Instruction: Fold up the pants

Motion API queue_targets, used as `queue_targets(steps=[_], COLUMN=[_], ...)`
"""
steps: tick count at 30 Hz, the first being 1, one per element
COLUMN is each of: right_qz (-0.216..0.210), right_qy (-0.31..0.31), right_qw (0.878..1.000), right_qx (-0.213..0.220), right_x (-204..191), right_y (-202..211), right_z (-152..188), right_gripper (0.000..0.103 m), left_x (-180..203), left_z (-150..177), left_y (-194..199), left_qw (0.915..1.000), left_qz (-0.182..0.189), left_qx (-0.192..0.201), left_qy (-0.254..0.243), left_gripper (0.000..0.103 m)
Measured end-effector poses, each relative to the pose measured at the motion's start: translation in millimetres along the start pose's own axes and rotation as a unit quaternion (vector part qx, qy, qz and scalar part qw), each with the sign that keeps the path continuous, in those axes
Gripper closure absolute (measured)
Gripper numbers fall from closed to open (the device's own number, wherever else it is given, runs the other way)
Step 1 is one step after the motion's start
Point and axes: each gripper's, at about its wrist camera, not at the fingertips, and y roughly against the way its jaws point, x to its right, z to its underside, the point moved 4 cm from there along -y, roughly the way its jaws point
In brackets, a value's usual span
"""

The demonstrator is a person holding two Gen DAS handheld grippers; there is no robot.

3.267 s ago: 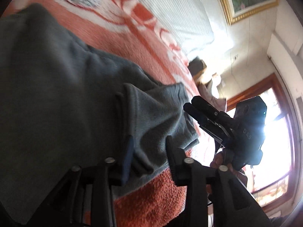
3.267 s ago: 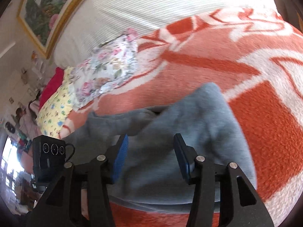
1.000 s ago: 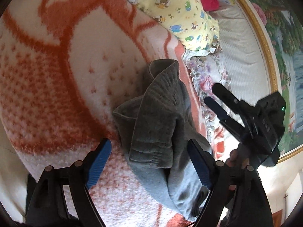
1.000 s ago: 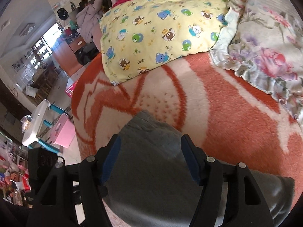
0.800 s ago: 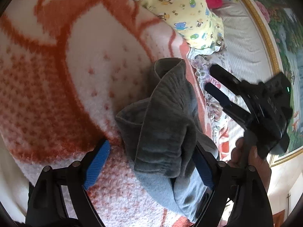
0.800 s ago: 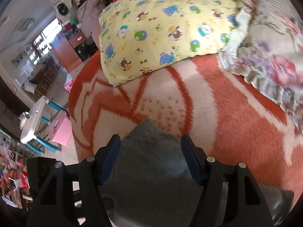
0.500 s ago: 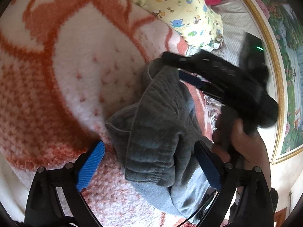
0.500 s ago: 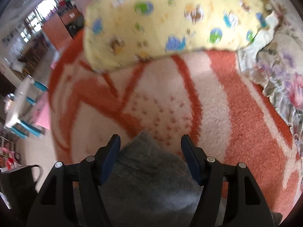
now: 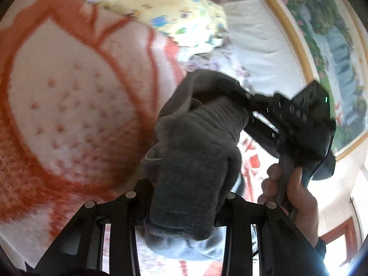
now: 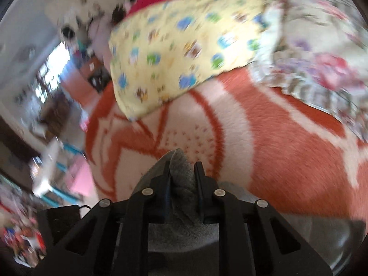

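The grey pants [image 9: 195, 151] are bunched into a thick bundle over the orange and white blanket [image 9: 69, 96]. My left gripper [image 9: 184, 197] is shut on the near end of the bundle, its fingertips hidden by cloth. My right gripper [image 9: 234, 96] comes in from the right in a hand and bites the far end of the bundle. In the right wrist view the right gripper [image 10: 182, 172] is shut on a ridge of the grey pants [image 10: 181, 161], with more grey cloth spreading below it.
A yellow cartoon-print pillow [image 10: 184, 46] and a floral pillow [image 10: 322, 57] lie at the head of the bed. A white headboard [image 9: 264, 53] and a gold-framed painting [image 9: 333, 34] stand behind. The bed's edge and room furniture [image 10: 50, 142] show at left.
Both grippers have closed on the pants: the left on the near end, the right on the far end. The bundle has lifted and stands higher than before.
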Motion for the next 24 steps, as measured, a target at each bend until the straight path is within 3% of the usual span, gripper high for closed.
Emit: queue_targets(steps=[10,18,24], right_qz=[0.024,0.061,0.078], right_qy=[-0.077,-0.130,-0.153], right_qw=[0.988,0.971,0.962], right_qx=[0.128,0.190,0.213], right_x=[58,114,156], right_y=[134,224,276], right_z=[58,114,148], right_gripper=[0.083,0.083,0.083], left_x=[101,170,215], left_z=[44,109,161], left_y=[-19,-56,-91], left_qw=[0.9936,0.9785,0.9649], left_qz=[0.044,0.068,0.071], left_qx=[-0.042,-0.110,-0.156], left_qy=[-0.095,-0.161,-0.199], left_gripper=[0.068,0.069,0.069])
